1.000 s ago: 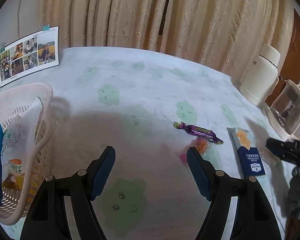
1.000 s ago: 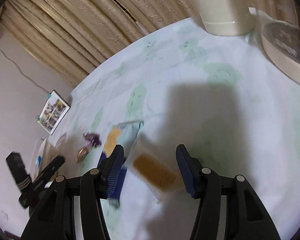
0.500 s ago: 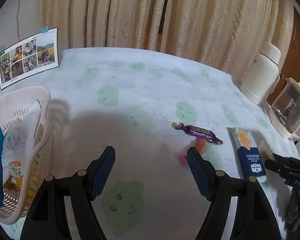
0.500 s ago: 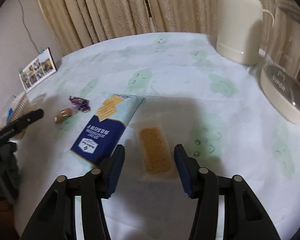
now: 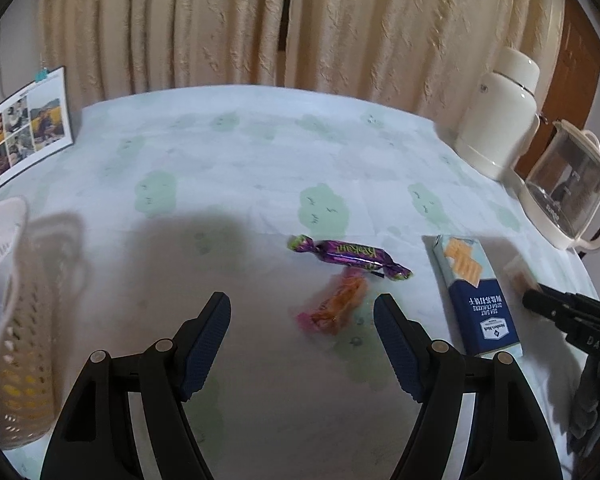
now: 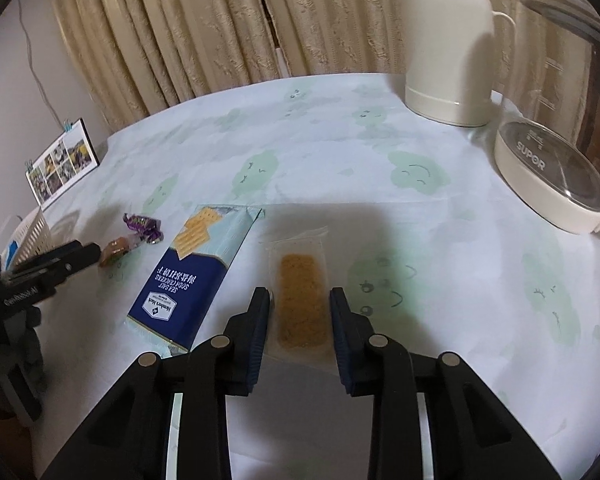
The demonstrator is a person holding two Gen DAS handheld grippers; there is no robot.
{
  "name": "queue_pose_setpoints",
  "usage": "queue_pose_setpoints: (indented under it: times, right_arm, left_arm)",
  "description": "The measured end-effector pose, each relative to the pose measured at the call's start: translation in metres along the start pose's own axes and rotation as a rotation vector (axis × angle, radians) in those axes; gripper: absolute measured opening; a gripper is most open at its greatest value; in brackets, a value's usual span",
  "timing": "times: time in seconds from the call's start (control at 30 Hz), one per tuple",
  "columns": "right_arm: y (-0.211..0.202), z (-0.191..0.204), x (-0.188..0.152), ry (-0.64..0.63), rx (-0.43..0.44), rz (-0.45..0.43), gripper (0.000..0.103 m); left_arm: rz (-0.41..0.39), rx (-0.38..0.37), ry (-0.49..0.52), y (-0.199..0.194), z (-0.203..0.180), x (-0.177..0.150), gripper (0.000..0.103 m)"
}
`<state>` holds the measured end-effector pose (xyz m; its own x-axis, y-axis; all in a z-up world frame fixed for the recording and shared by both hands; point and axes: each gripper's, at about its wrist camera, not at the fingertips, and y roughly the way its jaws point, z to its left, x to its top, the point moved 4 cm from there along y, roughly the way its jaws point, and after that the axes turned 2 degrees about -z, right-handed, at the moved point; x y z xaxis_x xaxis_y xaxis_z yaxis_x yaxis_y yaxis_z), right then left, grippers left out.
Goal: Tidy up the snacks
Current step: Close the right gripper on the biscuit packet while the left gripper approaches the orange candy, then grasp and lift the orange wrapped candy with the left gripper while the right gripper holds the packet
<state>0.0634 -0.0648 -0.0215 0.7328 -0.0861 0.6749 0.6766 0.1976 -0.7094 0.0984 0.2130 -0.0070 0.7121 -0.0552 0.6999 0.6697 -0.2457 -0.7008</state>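
Observation:
My left gripper [image 5: 302, 308] is open and low over the table, with an orange-wrapped candy [image 5: 336, 304] lying just ahead between its fingers. A purple candy [image 5: 348, 254] lies right behind that one. A blue cracker box [image 5: 476, 296] lies flat to the right. In the right wrist view my right gripper [image 6: 300, 304] straddles a clear packet with a golden biscuit [image 6: 302, 300]. Its jaws are narrowed close to the wrapper's edges, and the packet still lies flat. The cracker box [image 6: 196, 276] is just left of it.
A white slotted basket [image 5: 16, 280] holding snacks stands at the left edge. A cream thermos [image 6: 448, 52] and a glass kettle [image 6: 556, 184] stand at the back right. A photo card [image 5: 24, 128] leans at the far left. Curtains hang behind the table.
My left gripper moved forward and right, bringing the orange candy between its fingers. My right gripper dropped around the clear packet and its jaws narrowed.

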Motion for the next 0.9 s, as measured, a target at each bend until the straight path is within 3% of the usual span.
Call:
queue_pose_setpoints:
  times: [0.17, 0.37, 0.4, 0.53, 0.6, 0.9]
  right_arm:
    - [-0.003, -0.002, 0.001, 0.030, 0.026, -0.009, 0.028]
    - [-0.003, 0.000, 0.000, 0.040, 0.048, -0.014, 0.028]
    - [-0.004, 0.000, 0.000, 0.043, 0.052, -0.014, 0.028]
    - [-0.005, 0.000, 0.000, 0.051, 0.063, -0.019, 0.028]
    - [-0.005, -0.001, -0.001, 0.055, 0.070, -0.021, 0.028]
    - [-0.009, -0.002, 0.000, 0.085, 0.086, -0.039, 0.028]
  left_arm:
    - [0.028, -0.007, 0.035, 0.009, -0.008, 0.000, 0.072]
    - [0.071, -0.031, 0.106, 0.022, -0.026, -0.002, 0.051]
    - [0.071, -0.034, 0.117, 0.023, -0.029, -0.002, 0.044]
    - [0.070, -0.041, 0.123, 0.023, -0.031, -0.001, 0.038]
    - [0.068, -0.044, 0.123, 0.023, -0.031, -0.001, 0.029]
    - [0.005, -0.023, 0.097, 0.007, -0.027, 0.000, 0.028]
